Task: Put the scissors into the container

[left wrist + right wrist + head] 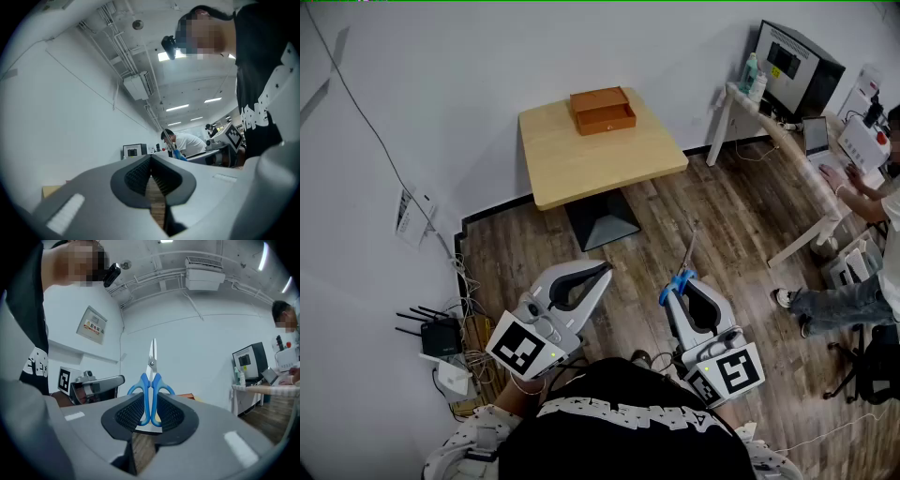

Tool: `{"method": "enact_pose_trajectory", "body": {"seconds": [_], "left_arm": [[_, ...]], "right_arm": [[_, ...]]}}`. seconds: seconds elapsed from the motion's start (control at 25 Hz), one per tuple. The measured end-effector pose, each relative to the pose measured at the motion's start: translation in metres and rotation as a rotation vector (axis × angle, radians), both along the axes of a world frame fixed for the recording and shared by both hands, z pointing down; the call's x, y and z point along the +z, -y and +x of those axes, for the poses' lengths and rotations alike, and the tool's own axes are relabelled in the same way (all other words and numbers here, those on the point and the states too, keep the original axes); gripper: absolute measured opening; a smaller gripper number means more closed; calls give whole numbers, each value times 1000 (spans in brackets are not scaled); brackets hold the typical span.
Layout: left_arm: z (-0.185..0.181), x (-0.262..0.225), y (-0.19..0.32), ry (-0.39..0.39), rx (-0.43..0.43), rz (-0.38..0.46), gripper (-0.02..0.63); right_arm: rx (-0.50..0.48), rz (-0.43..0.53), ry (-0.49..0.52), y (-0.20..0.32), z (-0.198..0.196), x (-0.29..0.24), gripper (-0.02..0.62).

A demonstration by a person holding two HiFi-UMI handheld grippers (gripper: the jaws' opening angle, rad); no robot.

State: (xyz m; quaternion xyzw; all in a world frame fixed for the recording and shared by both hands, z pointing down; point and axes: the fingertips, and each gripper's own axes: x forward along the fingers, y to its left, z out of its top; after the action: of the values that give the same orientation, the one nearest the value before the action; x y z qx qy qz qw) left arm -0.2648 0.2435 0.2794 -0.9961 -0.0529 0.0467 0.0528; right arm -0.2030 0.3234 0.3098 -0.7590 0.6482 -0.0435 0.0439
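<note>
My right gripper's jaws pinch blue-handled steel scissors upright; my left gripper's jaws sit pressed together.

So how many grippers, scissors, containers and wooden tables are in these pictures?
grippers: 2, the left gripper and the right gripper
scissors: 1, blue-handled
container: 1, brown
wooden table: 1
total: 5

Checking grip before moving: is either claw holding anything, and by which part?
Right claw holds the scissors by their blue handles, blades pointing outward. Left claw is shut, holding nothing.
</note>
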Motion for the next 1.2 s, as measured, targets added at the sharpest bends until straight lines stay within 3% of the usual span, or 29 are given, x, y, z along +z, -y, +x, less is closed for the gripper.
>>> {"method": "enact_pose_trajectory", "body": {"seconds": [0.84, 1.2], "left_arm": [[50, 0, -33, -1, -51, -1, 2], [57, 9, -55, 39, -76, 32, 2]], "right_arm": [[-43, 20, 23, -30, 56, 4, 101], [-59, 33, 47, -49, 70, 17, 101]]}}
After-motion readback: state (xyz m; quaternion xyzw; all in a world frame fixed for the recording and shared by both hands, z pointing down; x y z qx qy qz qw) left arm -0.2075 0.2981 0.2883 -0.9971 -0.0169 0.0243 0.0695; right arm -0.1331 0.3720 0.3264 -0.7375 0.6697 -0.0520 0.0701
